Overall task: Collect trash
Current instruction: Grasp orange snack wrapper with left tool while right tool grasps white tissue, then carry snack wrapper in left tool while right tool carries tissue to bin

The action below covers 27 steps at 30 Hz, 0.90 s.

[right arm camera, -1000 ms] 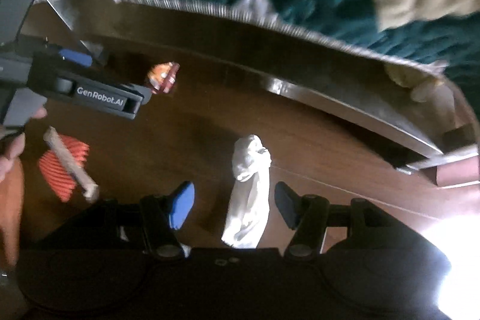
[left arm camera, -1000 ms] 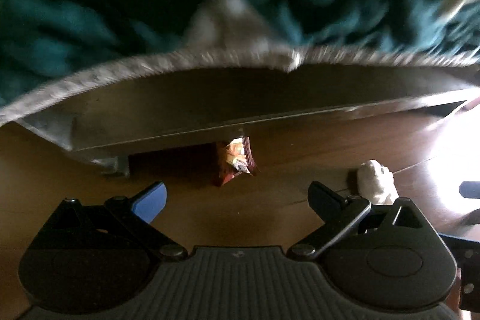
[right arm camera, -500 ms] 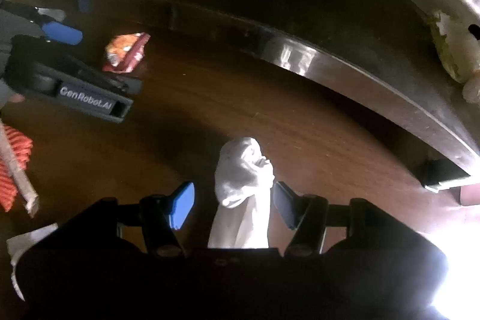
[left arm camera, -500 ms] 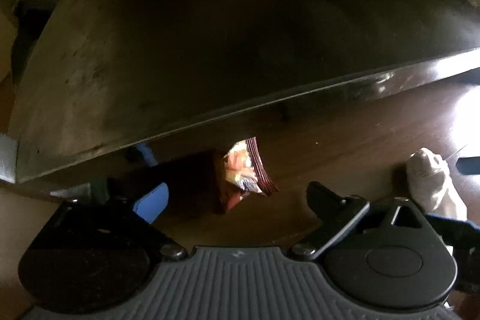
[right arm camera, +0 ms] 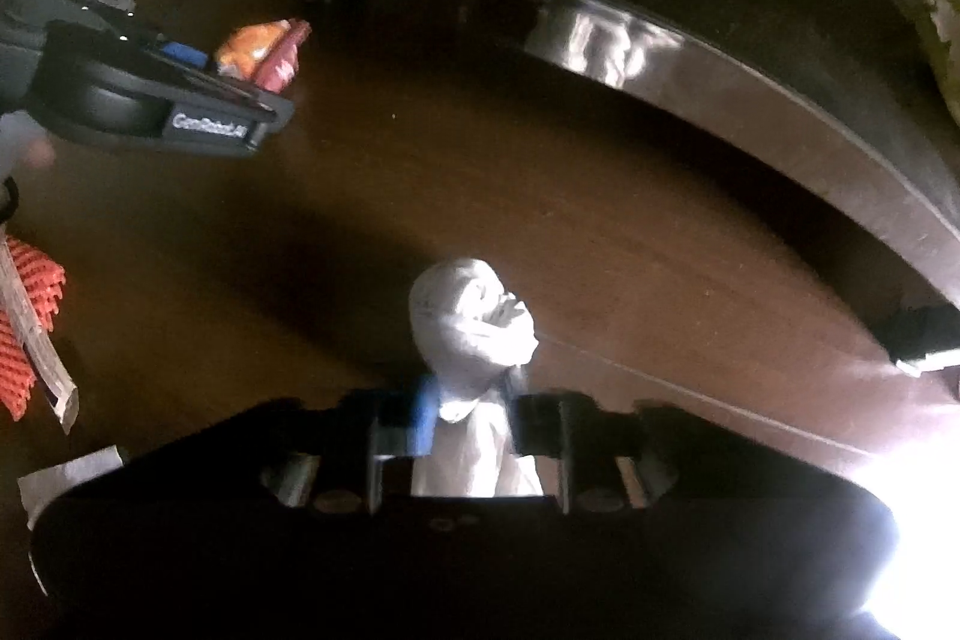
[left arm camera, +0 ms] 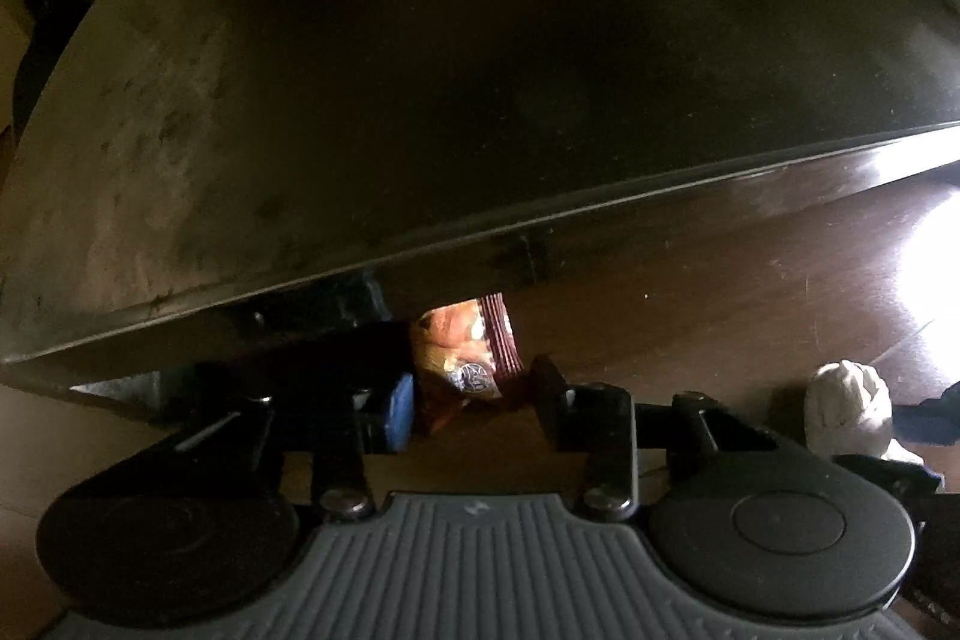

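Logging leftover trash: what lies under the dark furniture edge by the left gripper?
An orange snack wrapper pokes out, its far end covered by the furniture edge. The left gripper brackets it.

I see a dark wood floor (right arm camera: 600, 232), polished and glossy, glaring white at the lower right. The snack wrapper (left arm camera: 465, 358) is shiny foil-like plastic. The tissue wad (right arm camera: 474, 322) is matt, crumpled white paper. My left gripper (left arm camera: 471, 400) is matt black plastic with ribbed grey housing.
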Each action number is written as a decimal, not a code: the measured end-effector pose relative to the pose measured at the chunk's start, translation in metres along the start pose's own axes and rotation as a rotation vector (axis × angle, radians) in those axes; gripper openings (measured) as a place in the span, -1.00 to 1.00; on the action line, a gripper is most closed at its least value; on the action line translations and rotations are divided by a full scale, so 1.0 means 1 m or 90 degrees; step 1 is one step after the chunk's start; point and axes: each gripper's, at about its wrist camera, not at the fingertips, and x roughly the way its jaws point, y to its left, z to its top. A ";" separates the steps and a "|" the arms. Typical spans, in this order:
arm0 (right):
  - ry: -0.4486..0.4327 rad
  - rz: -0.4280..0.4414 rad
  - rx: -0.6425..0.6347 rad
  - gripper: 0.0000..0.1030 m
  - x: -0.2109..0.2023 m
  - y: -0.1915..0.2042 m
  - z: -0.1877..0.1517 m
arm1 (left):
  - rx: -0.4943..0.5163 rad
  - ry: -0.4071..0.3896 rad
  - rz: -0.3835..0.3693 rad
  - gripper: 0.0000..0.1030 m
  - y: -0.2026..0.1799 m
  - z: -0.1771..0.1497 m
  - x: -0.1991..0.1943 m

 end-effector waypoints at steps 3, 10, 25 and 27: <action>0.005 0.003 0.015 -0.84 -0.004 -0.003 0.001 | 0.004 0.005 0.001 -0.35 0.005 0.001 0.001; 0.026 0.011 0.092 -0.88 -0.030 -0.018 -0.006 | 0.013 0.028 -0.004 -0.37 0.006 -0.008 -0.020; -0.059 -0.027 0.166 -0.88 -0.207 -0.043 -0.003 | 0.095 0.028 -0.064 -0.37 -0.021 -0.012 -0.154; -0.094 -0.043 0.191 -0.88 -0.239 -0.049 0.000 | 0.110 0.001 -0.072 -0.37 -0.033 -0.007 -0.182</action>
